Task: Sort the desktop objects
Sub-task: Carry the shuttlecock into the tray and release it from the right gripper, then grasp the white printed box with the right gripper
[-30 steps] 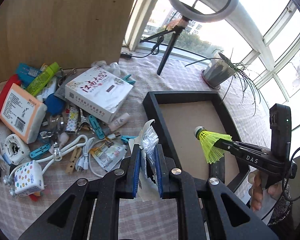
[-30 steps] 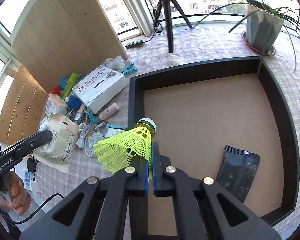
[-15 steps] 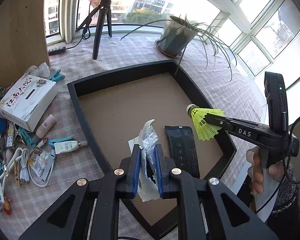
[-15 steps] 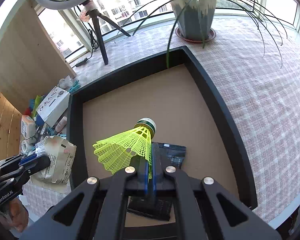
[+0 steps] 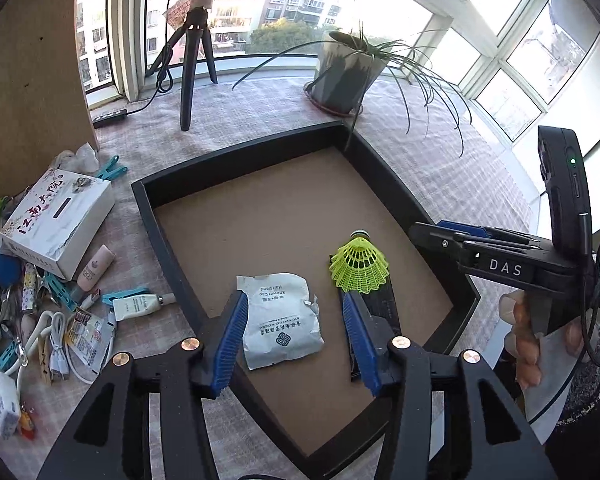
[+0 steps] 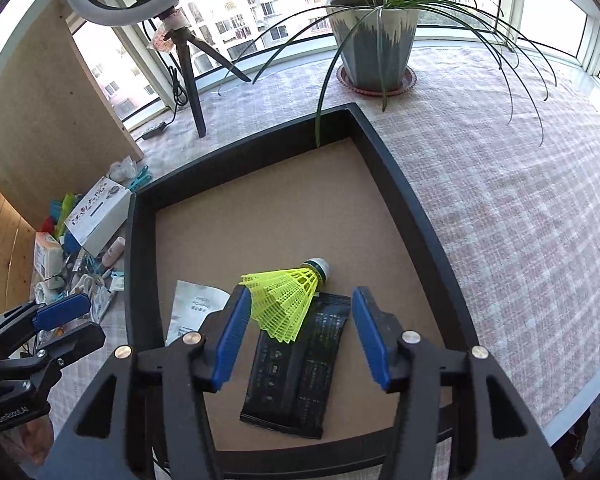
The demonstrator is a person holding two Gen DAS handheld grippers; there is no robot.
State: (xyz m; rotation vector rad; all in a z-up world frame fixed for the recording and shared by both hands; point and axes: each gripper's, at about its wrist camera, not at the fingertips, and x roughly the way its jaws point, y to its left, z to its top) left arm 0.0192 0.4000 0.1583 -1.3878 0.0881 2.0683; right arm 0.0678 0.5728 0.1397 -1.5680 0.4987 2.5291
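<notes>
both tongs are opening above the black tray (image 5: 168, 236). the left tongs (image 5: 292, 334) pinch nothing; the white sachet (image 5: 280, 320) lies in the tray. the right tongs (image 6: 298, 338) pinch nothing; the yellow shuttlecock (image 6: 288, 300) rests on a black packet (image 6: 300, 376).

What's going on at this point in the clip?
A person with a gripper in each hand is sorting desk clutter into a black tray. Both sets of jaws are opening: the left gripper stands over a white shower cap packet, the right gripper over a yellow shuttlecock lying partly on a black packet. All three lie in the tray, free of the pads. A pile of small items waits beside the tray.
</notes>
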